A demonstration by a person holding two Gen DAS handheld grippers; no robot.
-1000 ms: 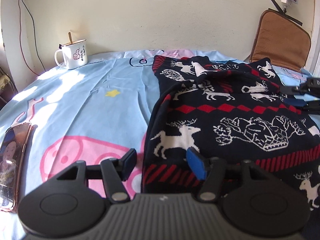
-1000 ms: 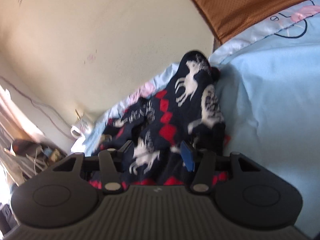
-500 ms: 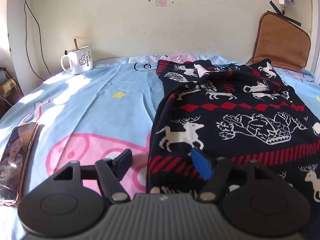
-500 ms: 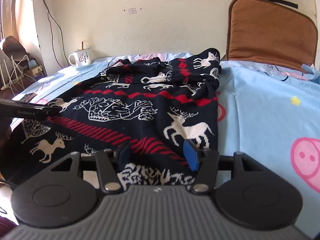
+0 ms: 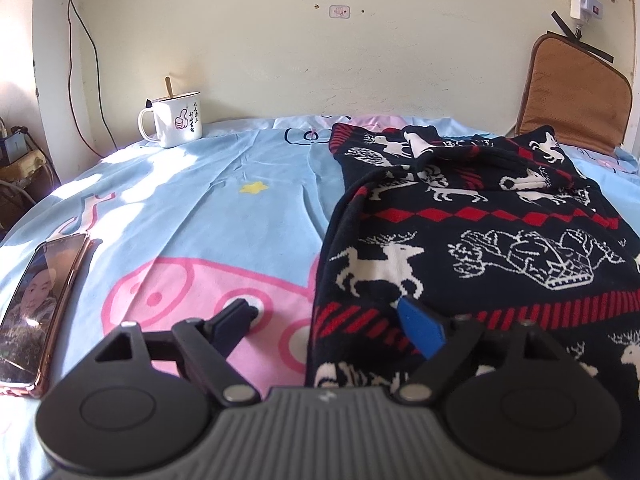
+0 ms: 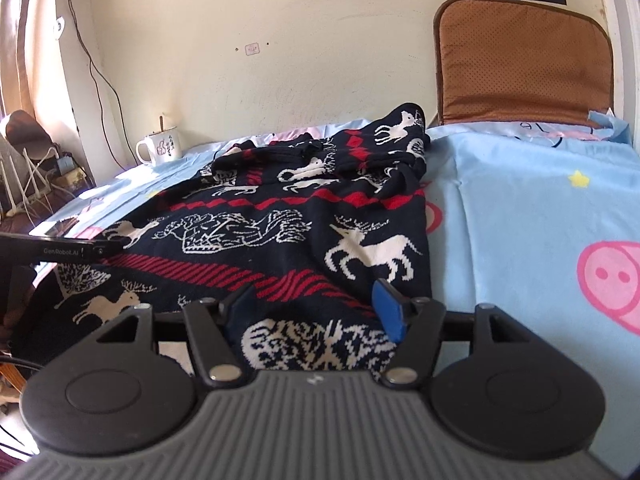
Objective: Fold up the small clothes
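Observation:
A dark navy knitted sweater (image 5: 472,216) with white reindeer and red bands lies spread on the light blue bed sheet (image 5: 200,216), its sleeves folded in at the far end. My left gripper (image 5: 324,316) is open over the sweater's near left hem corner, one finger over the sheet, one over the knit. My right gripper (image 6: 312,300) is open over the sweater's (image 6: 288,220) near right hem. The left gripper's body (image 6: 60,248) shows at the left edge of the right wrist view.
A white mug (image 5: 172,120) with a spoon stands at the far left by the wall. A phone (image 5: 36,304) lies on the sheet at the left. A brown cushion (image 6: 520,64) leans against the wall at the far right. Clutter and cables (image 6: 36,172) sit beyond the bed's left side.
The right gripper has swung from a tilted view at the far end back to level at the near hem. The left gripper has drawn back slightly. Both stay open.

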